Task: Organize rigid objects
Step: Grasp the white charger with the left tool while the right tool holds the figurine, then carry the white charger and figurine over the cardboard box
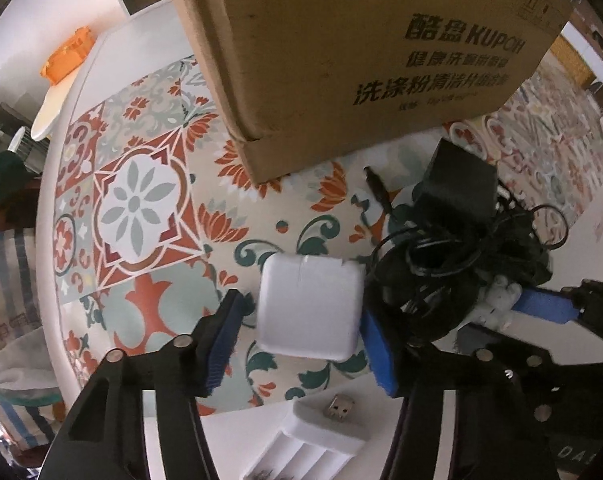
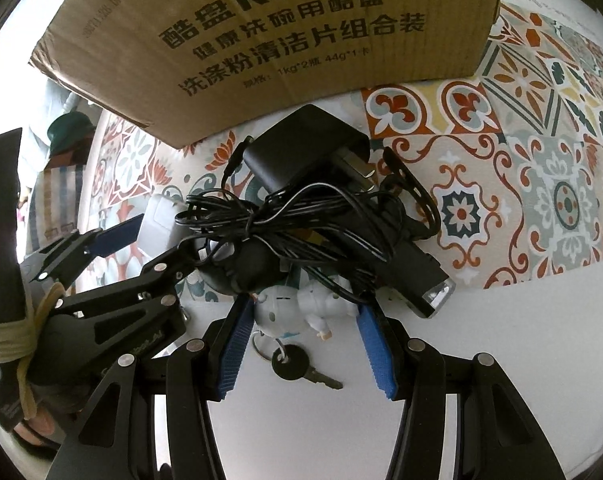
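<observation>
White charger block point(image 1: 310, 307) is bracketed between the wide-spread left gripper point(image 1: 301, 320) pads, dead ahead at 12 o'clock; the right gripper point(image 2: 301, 336), equally spread, flanks the white figurine point(image 2: 301, 308).

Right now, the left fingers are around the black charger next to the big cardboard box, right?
Not quite. In the left wrist view the left gripper has its fingers around the white charger. The black charger lies apart, nearer the cardboard box.

- White round table point(image 1: 113, 52), with a patterned mat point(image 1: 141, 184) over it.
- On the mat: cardboard box point(image 1: 341, 48), white charger point(image 1: 309, 312), black adapter with tangled cord point(image 2: 301, 152).
- On bare tabletop: key point(image 2: 297, 368), white compartment tray point(image 1: 313, 452).
</observation>
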